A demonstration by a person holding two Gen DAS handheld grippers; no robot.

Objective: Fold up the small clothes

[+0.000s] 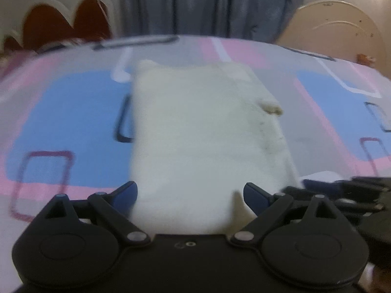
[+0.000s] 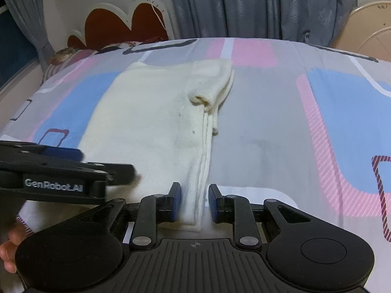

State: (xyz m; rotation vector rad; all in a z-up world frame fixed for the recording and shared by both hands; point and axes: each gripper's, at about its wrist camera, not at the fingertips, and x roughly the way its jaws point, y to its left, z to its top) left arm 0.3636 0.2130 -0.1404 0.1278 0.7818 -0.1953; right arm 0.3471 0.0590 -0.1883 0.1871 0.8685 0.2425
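A cream-white knitted garment (image 2: pixel 151 122) lies folded into a long rectangle on the bedsheet (image 2: pixel 268 127), which is patterned in grey, pink and blue blocks with outlined rectangles. Its layered right edge runs straight toward the right wrist camera, and a small sleeve cuff (image 2: pixel 201 99) lies curled on top near the far right corner. The right gripper (image 2: pixel 195 201) stands at the near end of that stacked edge, its blue-padded fingers (image 2: pixel 176 201) narrowly apart with the folded layers between them; whether the pads actually press the cloth cannot be told. The left gripper (image 1: pixel 190 196) hovers over the near end of the garment's left half, its fingers (image 1: pixel 127 193) spread wide and gripping nothing; its view is blurred. In the right wrist view it reaches in from the left, marked "GenRobot.AI", with part of a hand (image 2: pixel 11 251) behind it. Beyond the bed stand a scalloped red-and-cream headboard (image 2: pixel 117 22) and grey curtains (image 2: pixel 256 5).
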